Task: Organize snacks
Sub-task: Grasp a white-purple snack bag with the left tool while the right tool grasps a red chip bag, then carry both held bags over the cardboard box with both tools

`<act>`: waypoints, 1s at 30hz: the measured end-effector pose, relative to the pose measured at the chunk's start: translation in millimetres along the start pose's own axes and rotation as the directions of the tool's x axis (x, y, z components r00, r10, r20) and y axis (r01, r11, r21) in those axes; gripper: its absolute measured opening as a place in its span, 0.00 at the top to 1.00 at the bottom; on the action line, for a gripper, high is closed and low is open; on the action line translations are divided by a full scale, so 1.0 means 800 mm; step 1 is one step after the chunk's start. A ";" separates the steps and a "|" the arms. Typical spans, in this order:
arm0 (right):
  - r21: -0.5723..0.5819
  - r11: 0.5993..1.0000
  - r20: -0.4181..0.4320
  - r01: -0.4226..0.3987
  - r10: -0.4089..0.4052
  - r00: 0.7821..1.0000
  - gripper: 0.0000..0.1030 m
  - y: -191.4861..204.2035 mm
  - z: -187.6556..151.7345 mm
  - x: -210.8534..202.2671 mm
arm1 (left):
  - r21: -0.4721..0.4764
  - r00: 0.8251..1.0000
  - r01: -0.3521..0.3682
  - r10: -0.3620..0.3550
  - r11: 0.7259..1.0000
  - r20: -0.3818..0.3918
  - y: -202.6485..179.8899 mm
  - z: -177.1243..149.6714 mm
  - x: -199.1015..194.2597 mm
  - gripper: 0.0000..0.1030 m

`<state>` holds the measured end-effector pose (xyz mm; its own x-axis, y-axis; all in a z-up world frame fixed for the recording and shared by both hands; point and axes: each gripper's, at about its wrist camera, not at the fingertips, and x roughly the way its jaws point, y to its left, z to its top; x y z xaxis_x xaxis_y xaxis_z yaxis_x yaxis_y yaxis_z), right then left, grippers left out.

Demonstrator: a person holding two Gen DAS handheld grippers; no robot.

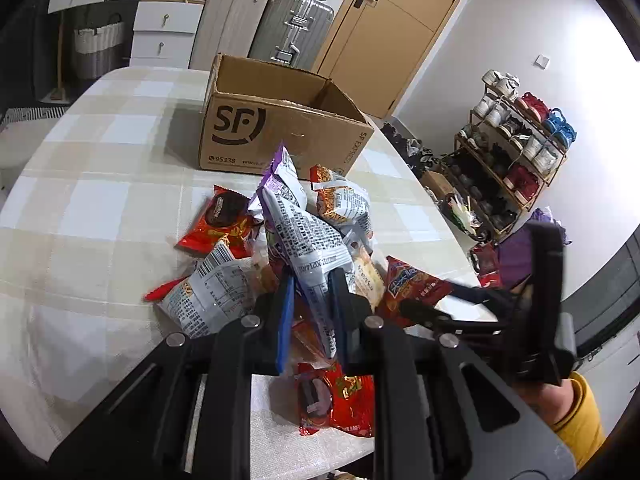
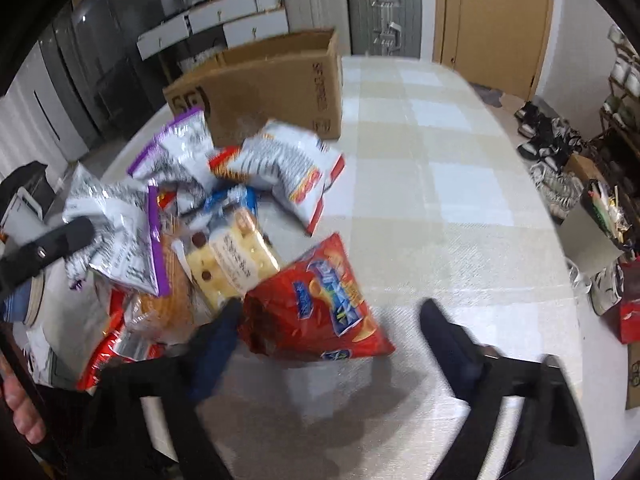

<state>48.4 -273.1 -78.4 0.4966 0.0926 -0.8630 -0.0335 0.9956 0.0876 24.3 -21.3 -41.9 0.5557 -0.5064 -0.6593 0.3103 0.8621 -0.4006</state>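
A pile of snack packets lies on the checked tablecloth (image 1: 100,208) in front of an open cardboard box (image 1: 280,132). My left gripper (image 1: 312,284) is shut on the lower end of a silver-and-purple packet (image 1: 304,236) and holds it upright above the pile. My right gripper (image 2: 332,316) is open around a red chip bag (image 2: 316,312); its left finger touches the bag's left edge and its right finger stands well clear. In the right wrist view the purple packet (image 2: 120,232), a cracker pack (image 2: 232,256) and the box (image 2: 276,88) also show.
Red packets (image 1: 224,224) and silver packets (image 1: 208,292) lie around the pile. A red packet (image 1: 340,400) lies under the left gripper. The table edge curves off at right, above a shoe rack (image 1: 516,152). Suitcases (image 1: 292,28) and drawers (image 1: 164,28) stand behind the table.
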 end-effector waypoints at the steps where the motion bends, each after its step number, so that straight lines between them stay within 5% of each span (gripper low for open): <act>1: 0.002 1.000 -0.021 0.005 -0.005 1.000 0.34 0.000 -0.001 0.006 | -0.001 1.000 0.000 0.000 1.000 -0.002 0.001 0.001 0.001 0.86; 8: 0.026 1.000 -0.011 0.002 -0.002 1.000 0.41 -0.008 -0.001 0.007 | -0.013 1.000 0.020 -0.020 1.000 0.000 0.005 0.003 0.000 0.87; 11: 0.030 1.000 0.008 -0.005 0.005 1.000 0.48 -0.010 0.000 0.000 | -0.029 1.000 0.031 -0.031 0.999 0.001 0.010 0.004 0.000 0.87; 13: 0.030 1.000 0.032 -0.001 0.000 0.999 0.61 -0.011 0.002 -0.008 | -0.037 0.999 0.033 -0.033 0.999 0.003 0.012 0.005 0.000 0.88; 30: 0.104 0.988 0.112 -0.115 0.103 0.988 0.74 -0.023 0.004 -0.034 | -0.090 0.997 0.080 -0.078 0.993 0.024 0.026 0.008 -0.008 0.88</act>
<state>38.3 -294.2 -55.3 0.5848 0.1924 -0.7880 0.0001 0.9714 0.2373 32.3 0.0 -42.0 0.5477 -0.5719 -0.6107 0.2832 0.8136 -0.5079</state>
